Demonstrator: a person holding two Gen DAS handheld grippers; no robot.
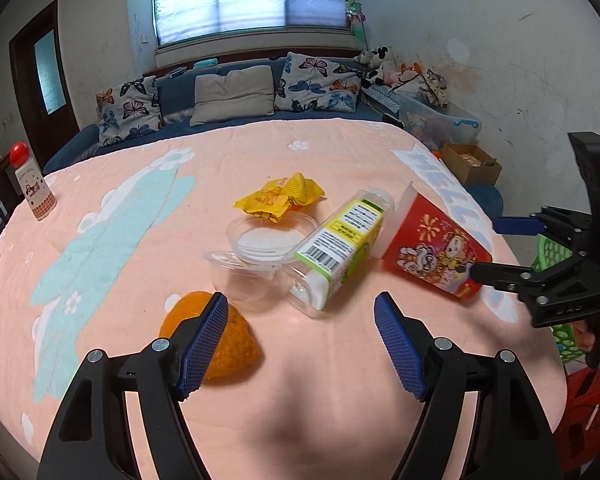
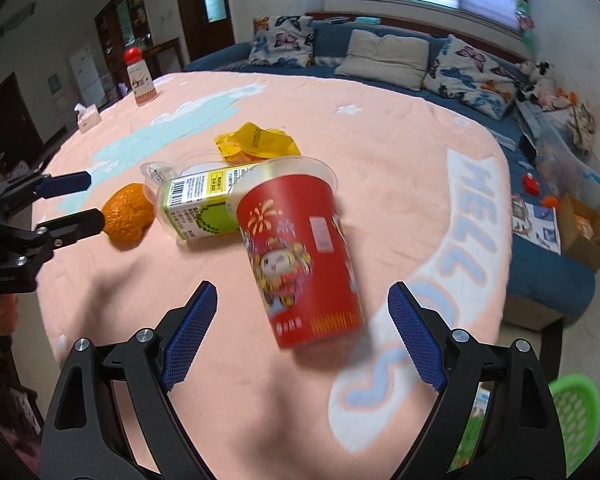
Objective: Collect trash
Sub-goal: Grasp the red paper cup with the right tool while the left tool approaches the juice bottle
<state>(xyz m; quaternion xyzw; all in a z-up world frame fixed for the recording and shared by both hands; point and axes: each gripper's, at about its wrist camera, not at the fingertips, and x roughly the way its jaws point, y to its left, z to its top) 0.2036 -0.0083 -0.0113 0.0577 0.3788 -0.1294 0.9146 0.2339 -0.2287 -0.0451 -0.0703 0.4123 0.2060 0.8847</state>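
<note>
On the pink cloth lie a red printed cup (image 1: 436, 250) on its side, a clear bottle with a green label (image 1: 340, 248), clear plastic cups (image 1: 256, 256), yellow wrappers (image 1: 280, 198) and orange peel (image 1: 228, 344). My left gripper (image 1: 300, 344) is open, its left finger over the peel. My right gripper (image 2: 302, 336) is open, with the red cup (image 2: 304, 256) lying between and just beyond its fingers. It also shows in the left wrist view (image 1: 488, 248) at the cup's base. The bottle (image 2: 204, 204), peel (image 2: 128, 216) and wrappers (image 2: 256, 144) lie beyond.
A white bottle with a red cap (image 1: 32, 184) and a tissue box (image 2: 88, 118) stand at the table's far left. A green basket (image 2: 572, 412) sits beyond the right table edge. A blue sofa with pillows (image 1: 236, 96) is behind the table.
</note>
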